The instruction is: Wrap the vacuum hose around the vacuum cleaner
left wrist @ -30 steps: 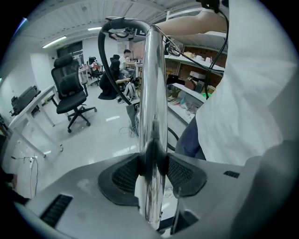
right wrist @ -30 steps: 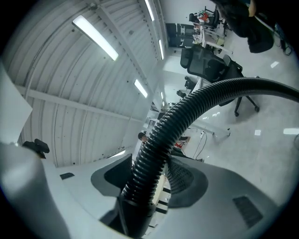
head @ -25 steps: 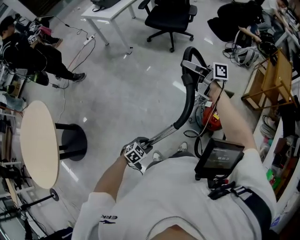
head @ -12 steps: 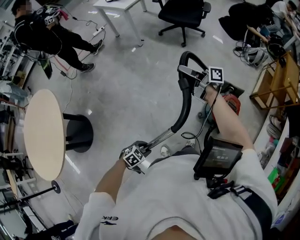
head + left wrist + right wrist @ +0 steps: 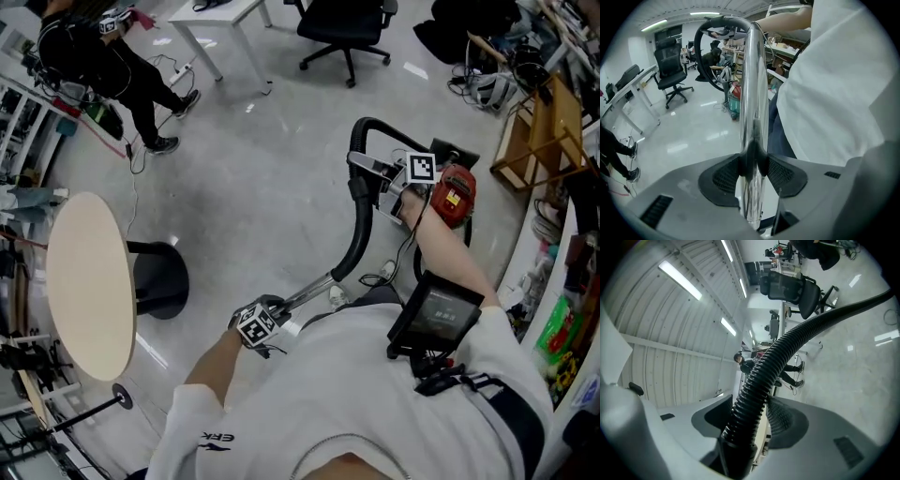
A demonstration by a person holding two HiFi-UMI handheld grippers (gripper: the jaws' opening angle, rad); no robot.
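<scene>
Head view: left tongs [image 5: 278, 306] clamping chrome wand [image 5: 309, 292], right tongs [image 5: 386, 180] clamping ribbed hose [image 5: 759, 385]; hose best looped snugly round red vacuum cleaner [image 5: 454, 195].

Shows left gripper [image 5: 751, 165] clamped on upright chrome wand [image 5: 752, 84], with black hose [image 5: 697, 51] looping beyond, apparently from wand's top, and office chair [image 5: 670, 63] behind.

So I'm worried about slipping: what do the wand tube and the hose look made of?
The wand tube: probably polished metal, chrome-like, with mirror-bright reflections along it. The hose: likely flexible black plastic, matte, ribbed all along.
</scene>
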